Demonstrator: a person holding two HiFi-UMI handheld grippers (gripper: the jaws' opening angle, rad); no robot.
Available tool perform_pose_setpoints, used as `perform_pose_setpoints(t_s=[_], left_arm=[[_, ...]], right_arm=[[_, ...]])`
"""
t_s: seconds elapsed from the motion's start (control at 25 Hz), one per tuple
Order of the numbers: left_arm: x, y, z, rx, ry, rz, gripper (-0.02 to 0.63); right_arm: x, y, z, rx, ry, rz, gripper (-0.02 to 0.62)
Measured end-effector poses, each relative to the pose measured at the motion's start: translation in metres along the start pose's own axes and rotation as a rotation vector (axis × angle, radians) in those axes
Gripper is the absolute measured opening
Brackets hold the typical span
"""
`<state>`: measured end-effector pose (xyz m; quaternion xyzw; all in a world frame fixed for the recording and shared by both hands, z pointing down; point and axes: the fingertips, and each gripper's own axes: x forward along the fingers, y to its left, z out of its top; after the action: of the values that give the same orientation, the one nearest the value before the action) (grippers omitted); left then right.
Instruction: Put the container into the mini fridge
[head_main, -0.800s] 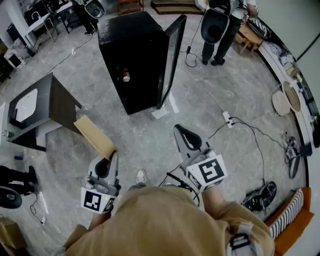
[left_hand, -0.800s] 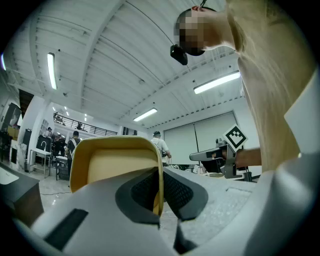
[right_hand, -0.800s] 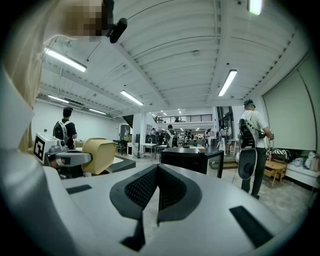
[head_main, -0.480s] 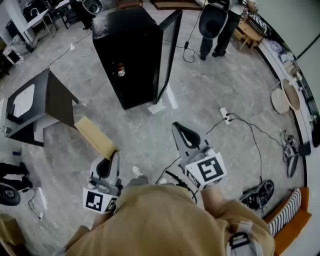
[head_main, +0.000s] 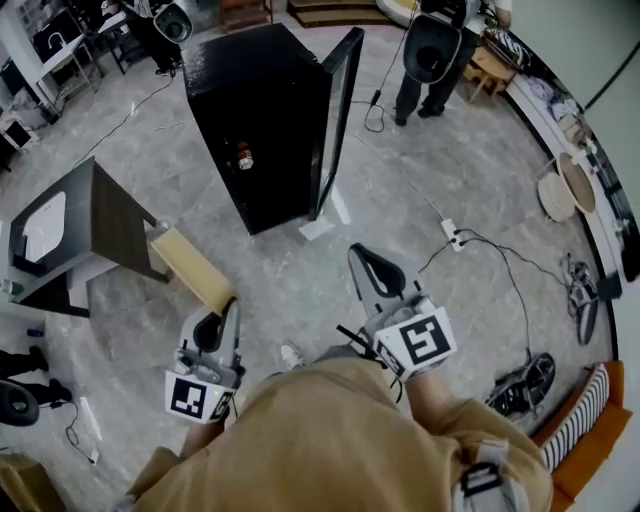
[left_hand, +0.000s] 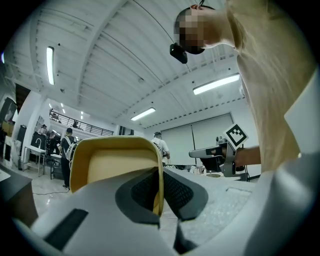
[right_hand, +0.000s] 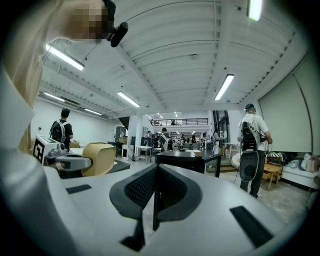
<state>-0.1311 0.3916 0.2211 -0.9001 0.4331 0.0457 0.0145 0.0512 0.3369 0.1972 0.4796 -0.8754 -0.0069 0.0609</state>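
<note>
The black mini fridge (head_main: 255, 115) stands on the floor ahead, its glass door (head_main: 337, 110) swung open to the right; a small bottle (head_main: 243, 157) shows inside. My left gripper (head_main: 226, 312) is shut on the rim of a tan container (head_main: 190, 268), which sticks out ahead and to the left. In the left gripper view the container's wall (left_hand: 112, 160) is pinched between the pads of the left gripper (left_hand: 161, 185). My right gripper (head_main: 362, 260) is shut with nothing in it; the right gripper view shows the right gripper (right_hand: 156, 187) with jaws closed together and the fridge (right_hand: 187, 159) beyond.
A dark side table (head_main: 95, 215) stands to the left. A person (head_main: 430, 55) stands behind the fridge on the right. A power strip (head_main: 452, 235) with cables lies on the floor to the right, shoes (head_main: 520, 380) further right.
The fridge and the side table have shifted a little in the head view as the person steps. Both grippers keep their places before the body, the container still held.
</note>
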Motion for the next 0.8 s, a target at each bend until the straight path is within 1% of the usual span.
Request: perform_pose_setpoints(t_s=[0.12,0.24,0.44,0.6,0.8], left_arm=[[0.006,0.022,-0.003,0.019,0.001,-0.025,0.005],[0.017,0.038,-0.007,-0.002,0.009,-0.027,0.005],[0.044,0.052,-0.008,0.002,0.000,-0.041,0.005],[0.071,0.060,-0.015,0.014,-0.001,-0.032,0.005],[0.120,0.069,-0.016,0.024,0.005,0.005,0.005]], right_arm=[[0.018,0.004,0.002,0.005,-0.001,-0.013,0.002],[0.031,0.004,-0.001,0.030,0.012,-0.001,0.002],[0.055,-0.013,-0.002,0.037,0.011,0.000,0.002],[0.080,-0.034,-0.010,0.050,0.012,0.031,0.002],[0.119,-0.077,-0.009,0.061,-0.002,0.085,0.002]])
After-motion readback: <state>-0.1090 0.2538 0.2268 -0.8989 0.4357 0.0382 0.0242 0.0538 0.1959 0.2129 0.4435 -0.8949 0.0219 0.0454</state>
